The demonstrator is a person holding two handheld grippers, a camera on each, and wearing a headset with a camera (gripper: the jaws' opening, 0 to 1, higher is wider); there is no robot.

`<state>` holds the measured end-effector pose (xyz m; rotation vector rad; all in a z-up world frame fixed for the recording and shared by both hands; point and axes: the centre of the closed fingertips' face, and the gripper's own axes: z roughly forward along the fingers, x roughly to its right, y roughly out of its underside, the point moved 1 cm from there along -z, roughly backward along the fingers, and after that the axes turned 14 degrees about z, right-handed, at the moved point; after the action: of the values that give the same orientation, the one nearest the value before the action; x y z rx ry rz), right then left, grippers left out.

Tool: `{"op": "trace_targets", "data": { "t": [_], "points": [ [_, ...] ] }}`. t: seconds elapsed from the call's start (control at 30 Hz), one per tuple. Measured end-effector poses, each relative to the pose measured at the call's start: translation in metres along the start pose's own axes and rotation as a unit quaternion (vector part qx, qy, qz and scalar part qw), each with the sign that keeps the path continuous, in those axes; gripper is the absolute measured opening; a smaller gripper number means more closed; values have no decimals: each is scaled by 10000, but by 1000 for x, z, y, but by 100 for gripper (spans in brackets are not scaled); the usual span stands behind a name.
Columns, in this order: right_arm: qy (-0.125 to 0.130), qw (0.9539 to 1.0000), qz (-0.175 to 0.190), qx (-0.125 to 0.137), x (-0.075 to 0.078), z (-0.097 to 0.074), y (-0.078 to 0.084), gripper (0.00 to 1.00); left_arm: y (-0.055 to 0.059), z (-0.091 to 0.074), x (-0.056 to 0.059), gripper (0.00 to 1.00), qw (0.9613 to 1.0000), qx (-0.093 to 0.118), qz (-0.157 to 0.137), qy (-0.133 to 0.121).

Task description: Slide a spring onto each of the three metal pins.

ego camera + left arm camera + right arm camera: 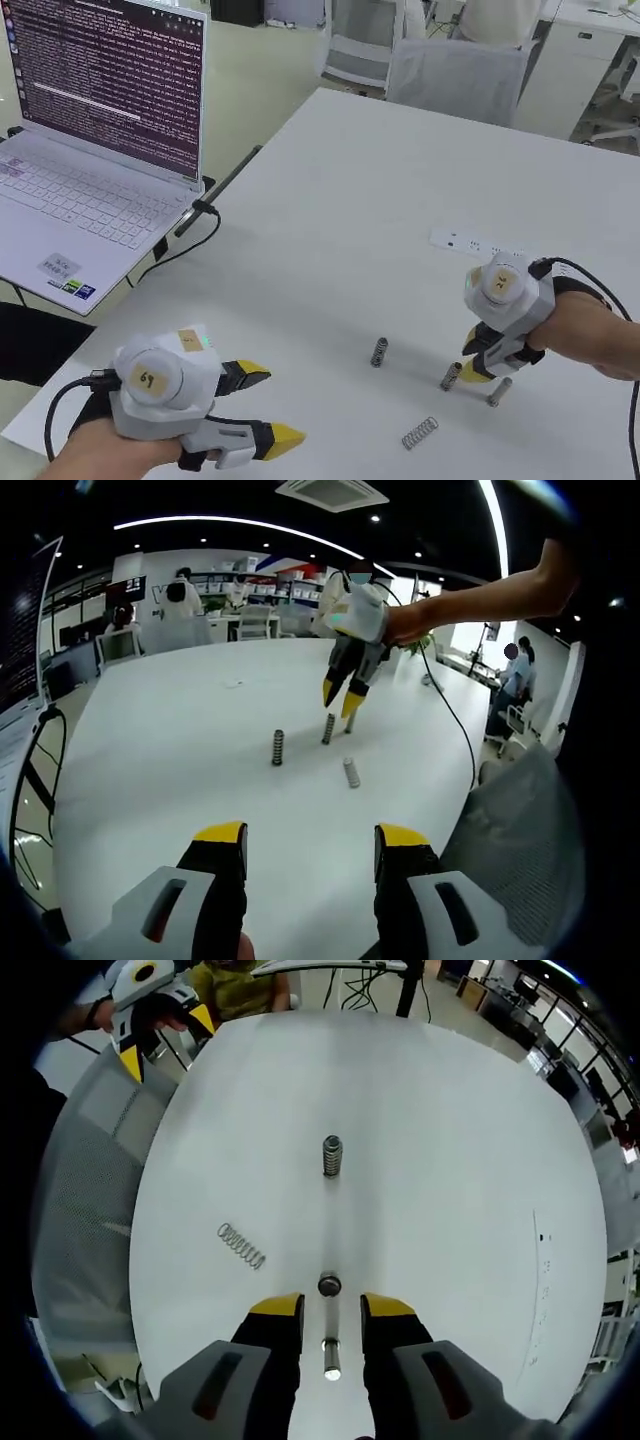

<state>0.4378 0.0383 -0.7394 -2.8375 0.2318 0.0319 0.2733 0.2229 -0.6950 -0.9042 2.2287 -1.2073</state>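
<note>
Three short metal pins stand in a row on the white table [330, 200]. The far pin [379, 351] [332, 1155] wears a spring, and the middle pin [451, 376] [329, 1284] looks ribbed with a spring too. The near pin [499, 391] [330, 1355] is bare and stands between the fingers of my right gripper [478, 368] [331, 1305], which is open with its jaws clear of the pin. A loose spring [420, 432] [241, 1245] [351, 772] lies flat in front of the pins. My left gripper [268, 405] [310, 835] hovers open and holds nothing at the table's near left.
An open white laptop [90, 130] sits at the left, with a black cable [190, 240] trailing onto the table. A white power strip [480, 245] lies behind the pins. Grey chairs [450, 70] stand past the far edge.
</note>
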Motion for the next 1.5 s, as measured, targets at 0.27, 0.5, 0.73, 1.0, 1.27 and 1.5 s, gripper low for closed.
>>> {"op": "trace_targets", "data": {
  "t": [0.27, 0.5, 0.73, 1.0, 1.27, 1.5],
  "points": [
    [69, 9991, 305, 297, 3, -14, 2, 22, -4, 3, 3, 45, 10000, 13, 21, 46],
    [95, 9948, 752, 685, 4, -25, 4, 23, -6, 7, 8, 45, 9999, 8, 51, 102],
    [72, 9840, 1338, 1175, 3, -37, 10, 25, -11, 11, 10, 46, 9998, 26, 72, 160],
    [99, 9612, 2064, 1825, 5, -54, 19, 30, -16, 16, 13, 46, 9997, 45, 107, 230],
    [-38, 9319, 2669, 2454, 0, -69, 30, 35, -19, 18, 14, 46, 9996, 68, 111, 249],
    [27, 9150, 2883, 2822, -9, -80, 45, 39, -21, 17, 13, 46, 9996, 73, 116, 248]
  ]
}}
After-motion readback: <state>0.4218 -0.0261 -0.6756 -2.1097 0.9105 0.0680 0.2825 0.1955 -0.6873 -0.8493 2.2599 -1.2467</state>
